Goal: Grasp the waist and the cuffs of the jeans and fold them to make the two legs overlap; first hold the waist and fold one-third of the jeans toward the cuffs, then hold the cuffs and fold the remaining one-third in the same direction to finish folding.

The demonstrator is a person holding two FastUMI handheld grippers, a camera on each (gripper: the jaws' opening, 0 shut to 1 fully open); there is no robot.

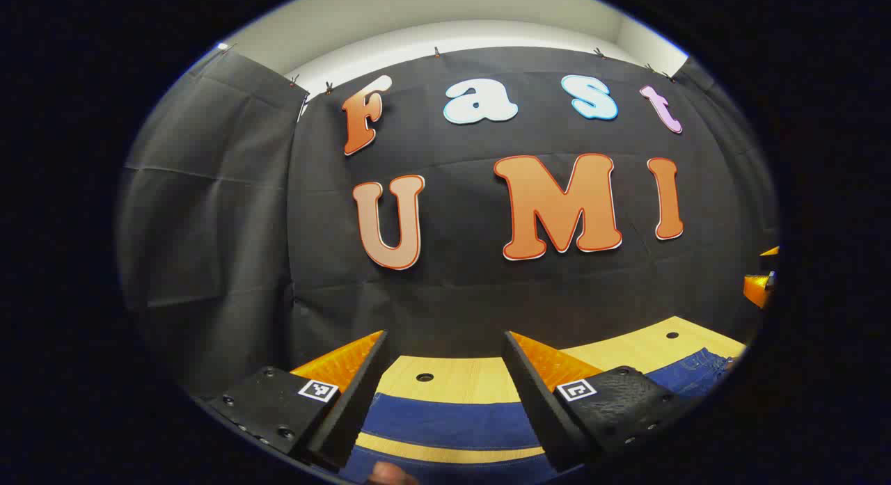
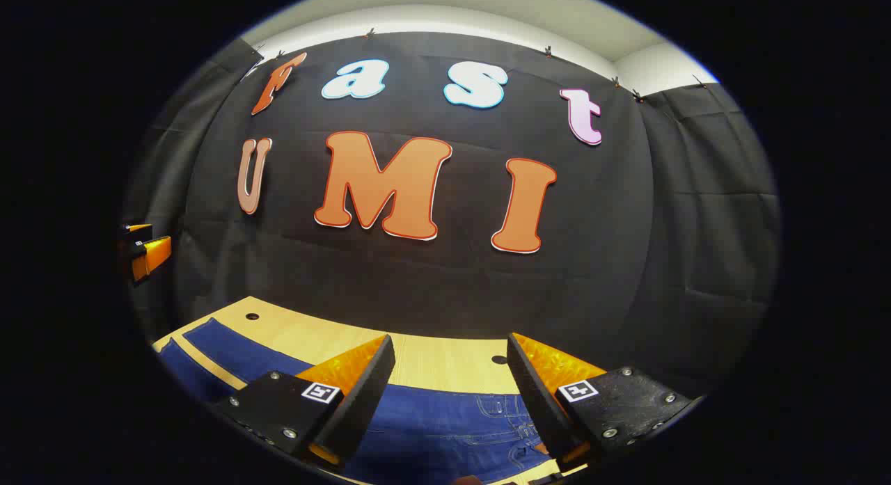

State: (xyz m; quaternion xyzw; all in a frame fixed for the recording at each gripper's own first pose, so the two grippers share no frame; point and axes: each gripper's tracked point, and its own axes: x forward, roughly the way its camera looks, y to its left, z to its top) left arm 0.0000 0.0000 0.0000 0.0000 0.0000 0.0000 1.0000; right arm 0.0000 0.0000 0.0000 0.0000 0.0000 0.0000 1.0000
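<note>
Jeans [image 2: 445, 429]: flat on the table [image 2: 431, 360], legs apart and unfolded; waist end below the right gripper, legs [image 1: 445, 422] below the left gripper
Left gripper [image 1: 445, 401]: fingers spread, holding nothing, above the legs
Right gripper [image 2: 451, 401]: fingers spread, holding nothing, above the waist
Stage: likely before the first grasp
Risk: pinching only the top layer of denim would let the legs skew; uneven lifts by the two grippers could twist the fold

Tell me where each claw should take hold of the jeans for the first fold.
The jeans lie flat on the table, legs apart. Likely best: right claw pinches the waist edge below it, by the stitched pocket; left claw pinches a cuff end. Come from above, one finger slipping under the edge.
</note>
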